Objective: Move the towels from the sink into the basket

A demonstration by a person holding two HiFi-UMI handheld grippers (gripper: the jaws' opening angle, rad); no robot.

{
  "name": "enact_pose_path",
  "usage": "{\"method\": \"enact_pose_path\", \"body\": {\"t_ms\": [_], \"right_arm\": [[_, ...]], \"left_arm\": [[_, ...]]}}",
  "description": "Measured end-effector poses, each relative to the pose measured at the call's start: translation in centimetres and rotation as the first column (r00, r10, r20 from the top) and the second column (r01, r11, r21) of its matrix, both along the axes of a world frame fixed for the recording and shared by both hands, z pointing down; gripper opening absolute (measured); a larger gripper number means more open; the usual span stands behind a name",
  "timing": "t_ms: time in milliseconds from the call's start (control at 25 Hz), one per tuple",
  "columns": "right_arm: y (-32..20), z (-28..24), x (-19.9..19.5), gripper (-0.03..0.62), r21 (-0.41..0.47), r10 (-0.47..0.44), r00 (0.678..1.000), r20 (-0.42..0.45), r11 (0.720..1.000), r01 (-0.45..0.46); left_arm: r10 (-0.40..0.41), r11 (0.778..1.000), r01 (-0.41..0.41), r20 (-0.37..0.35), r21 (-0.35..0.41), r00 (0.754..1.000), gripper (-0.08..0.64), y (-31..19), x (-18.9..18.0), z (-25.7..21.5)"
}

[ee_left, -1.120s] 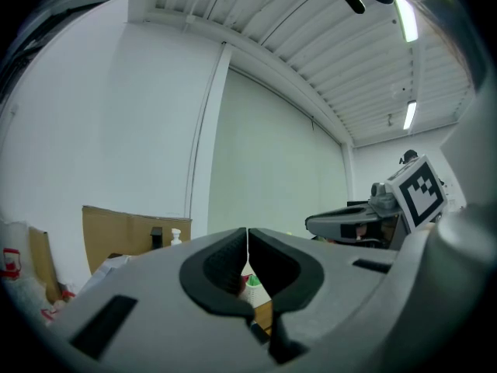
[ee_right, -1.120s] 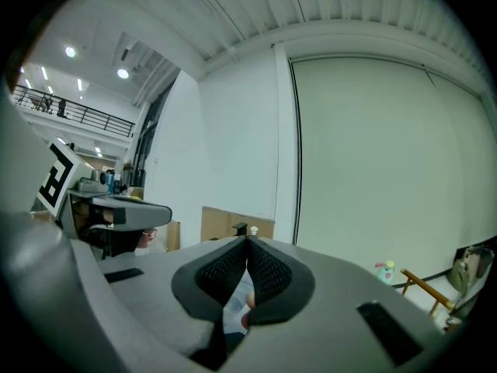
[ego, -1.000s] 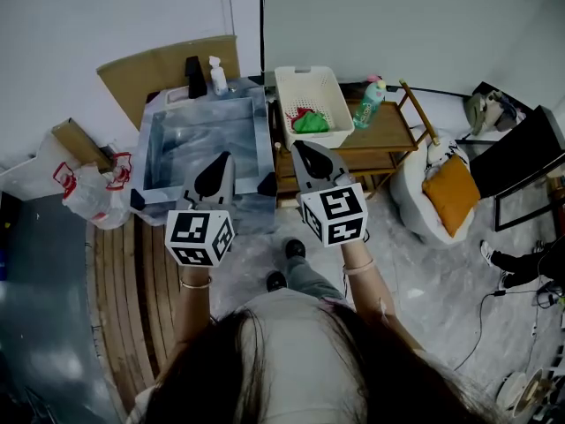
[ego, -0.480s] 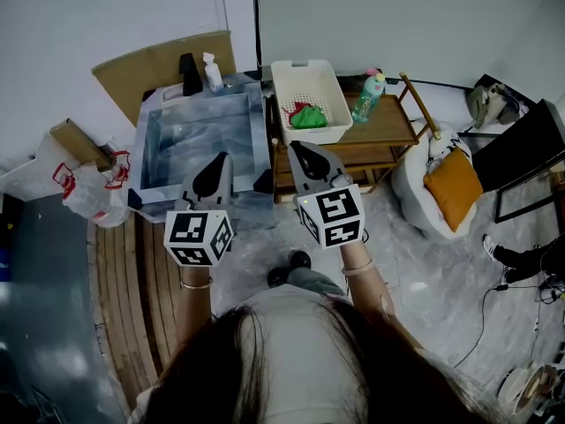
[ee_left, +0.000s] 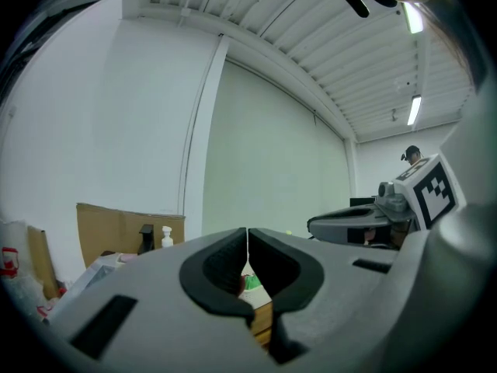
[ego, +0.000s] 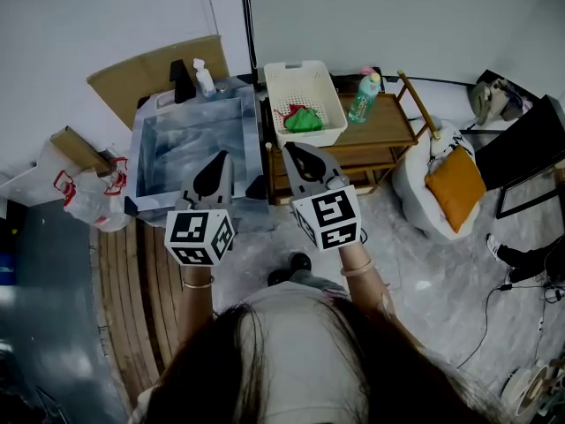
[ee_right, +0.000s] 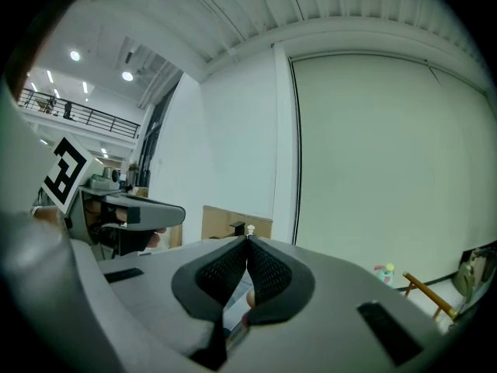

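A green towel point(ego: 306, 120), with what looks like a red towel point(ego: 284, 113) tucked beside it, lies in the white basket point(ego: 296, 69). The basket stands on the wooden bench point(ego: 393, 131) next to a green bottle point(ego: 363, 102). The sink point(ego: 190, 148) stands just left of the bench. The left hand-held gripper point(ego: 216, 168) and the right hand-held gripper point(ego: 298, 159) hover side by side near the sink's front edge, each with its jaws pressed together.

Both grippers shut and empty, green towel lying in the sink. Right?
Not quite. The green towel lies in the white basket on the wooden cart, not in the sink; the head view shows this. The rest holds: the left gripper and right gripper are both shut and empty.
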State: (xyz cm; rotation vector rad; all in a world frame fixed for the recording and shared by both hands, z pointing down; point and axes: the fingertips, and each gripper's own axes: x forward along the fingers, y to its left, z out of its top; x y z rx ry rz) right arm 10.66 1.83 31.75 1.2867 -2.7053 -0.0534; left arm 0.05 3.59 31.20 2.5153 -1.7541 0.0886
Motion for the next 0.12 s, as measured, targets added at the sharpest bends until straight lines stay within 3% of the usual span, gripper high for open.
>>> {"method": "enact_pose_path", "body": {"t_ms": [120], "right_arm": [[-0.51,-0.11,1.06,0.025,0.0,0.0,1.0,0.01,1.0,0.0]], "left_arm": [[0.0,1.0,0.0,0.003,0.0,1.0,0.009,-0.6,1.06,-0.06]]}}
